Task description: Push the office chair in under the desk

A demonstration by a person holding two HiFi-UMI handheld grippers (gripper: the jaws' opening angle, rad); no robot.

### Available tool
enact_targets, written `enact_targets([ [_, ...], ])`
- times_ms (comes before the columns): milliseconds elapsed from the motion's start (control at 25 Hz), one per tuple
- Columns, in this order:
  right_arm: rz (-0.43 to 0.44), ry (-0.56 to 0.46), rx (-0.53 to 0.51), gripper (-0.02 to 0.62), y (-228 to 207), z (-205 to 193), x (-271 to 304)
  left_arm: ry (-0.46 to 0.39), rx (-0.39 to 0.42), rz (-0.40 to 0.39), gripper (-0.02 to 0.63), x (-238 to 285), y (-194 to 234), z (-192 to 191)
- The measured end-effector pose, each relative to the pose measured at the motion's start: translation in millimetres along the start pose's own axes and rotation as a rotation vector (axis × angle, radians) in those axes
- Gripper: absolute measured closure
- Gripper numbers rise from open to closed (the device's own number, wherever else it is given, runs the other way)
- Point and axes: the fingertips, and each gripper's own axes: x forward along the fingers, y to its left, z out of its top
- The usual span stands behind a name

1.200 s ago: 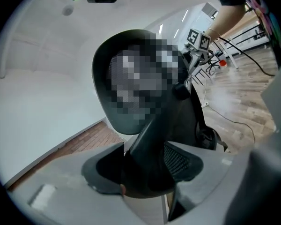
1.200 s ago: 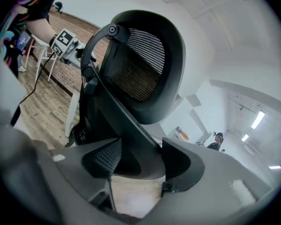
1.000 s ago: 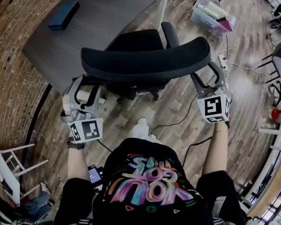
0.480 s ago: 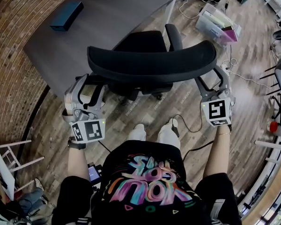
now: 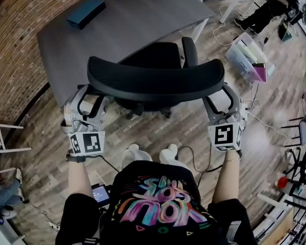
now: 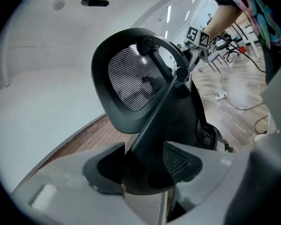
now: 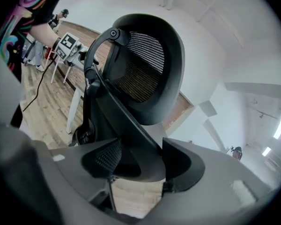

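At the near edge of the desk [image 5: 117, 34], the office chair [image 5: 155, 80] stands with its back toward me and its seat nosing up to the tabletop. From the head view I cannot tell whether the seat's front is under the desk yet. I judge the push as partway done. Most of the seat and both armrests are not yet beneath the top, so a fair stretch of rolling is left before the backrest meets the desk edge.

My left gripper [image 5: 92, 93] has its jaws closed to a narrow gap on the left end of the backrest's rim, and its own view shows the black frame wedged between the pads. My right gripper [image 5: 217, 92] clamps the right end of the rim the same way.

The backrest is a wide, curved band of black mesh in a smooth, hard plastic frame, with an arched strut behind it. The desk is a flat, matte grey slab on white legs. A blue box [image 5: 85, 12] lies on it near the far side. Wood planks cover the floor [image 5: 194, 126], and a brick wall [image 5: 15, 60] curves along the left.
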Motion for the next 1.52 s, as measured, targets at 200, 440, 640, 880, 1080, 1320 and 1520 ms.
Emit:
enact_targets([
  [200,0.075,-0.063,-0.028,0.328,-40.1,-12.7,24.2,0.065,-0.02,0.058,0.356,14.9,-6.9,26.4],
  [440,0.125,-0.116,-0.049,0.328,-67.5,-16.9,50.5,0.098,-0.036,0.099,0.356,31.9,-7.7,39.6],
  [640,0.136,-0.134,-0.058,0.325,-76.2,-15.6,69.2,0.113,-0.044,0.108,0.357,42.0,-7.8,37.7],
  [880,0.156,-0.146,-0.065,0.325,-93.1,-21.0,87.2,0.12,-0.034,0.123,0.36,56.9,-8.0,46.9],
  [1080,0.165,-0.159,-0.07,0.324,-105.3,-21.8,101.9,0.124,-0.04,0.136,0.36,67.5,-7.1,51.0],
  [1320,0.194,-0.175,-0.087,0.324,-120.9,-25.3,122.3,0.153,-0.043,0.15,0.362,82.3,-7.4,56.2],
  [1520,0.229,-0.226,-0.1,0.324,-136.3,-31.5,141.4,0.212,-0.055,0.193,0.364,95.0,-12.8,64.2],
])
